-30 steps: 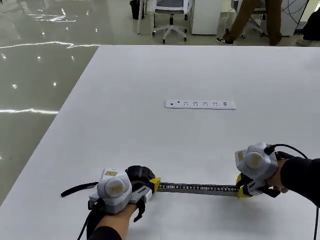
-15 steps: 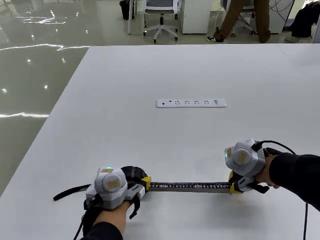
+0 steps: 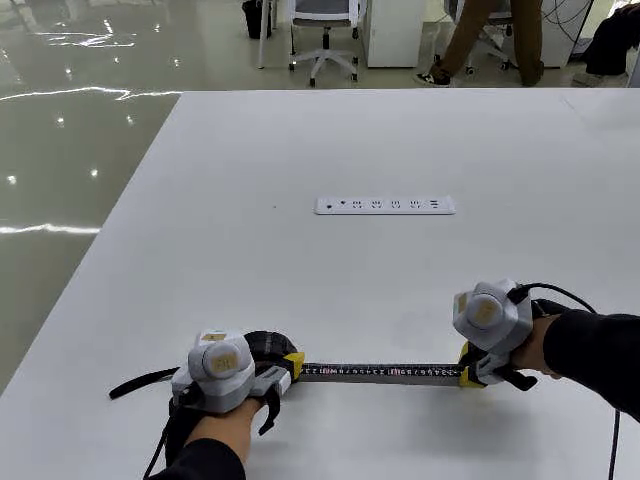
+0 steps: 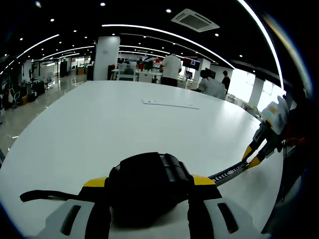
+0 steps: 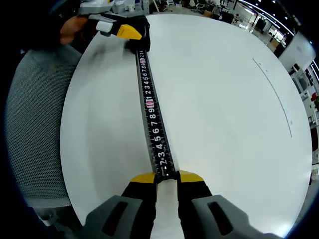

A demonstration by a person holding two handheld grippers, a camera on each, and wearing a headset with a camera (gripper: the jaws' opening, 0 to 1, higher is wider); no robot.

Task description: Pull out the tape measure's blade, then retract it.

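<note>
The tape measure's black case (image 4: 147,185) lies on the white table (image 3: 330,290) near its front edge, and my left gripper (image 4: 149,180) is shut on it, yellow jaw tips on either side. In the head view the case (image 3: 262,348) sits at the lower left in that left gripper (image 3: 277,366). The dark blade (image 3: 380,374) runs flat along the table to the right. My right gripper (image 5: 167,175) is shut on the blade (image 5: 151,117) at its end, near the low numbers. The right gripper (image 3: 465,368) is at the lower right in the head view.
A white power strip (image 3: 385,205) lies flat mid-table, well beyond the blade. A black wrist strap (image 3: 140,381) trails left from the case. The table's left edge (image 3: 110,225) drops to a glossy floor. An office chair (image 3: 322,30) and a person's legs (image 3: 478,35) stand beyond the far edge.
The head camera has shifted a little. Both grippers keep their holds, and the blade's drawn-out length looks about the same.
</note>
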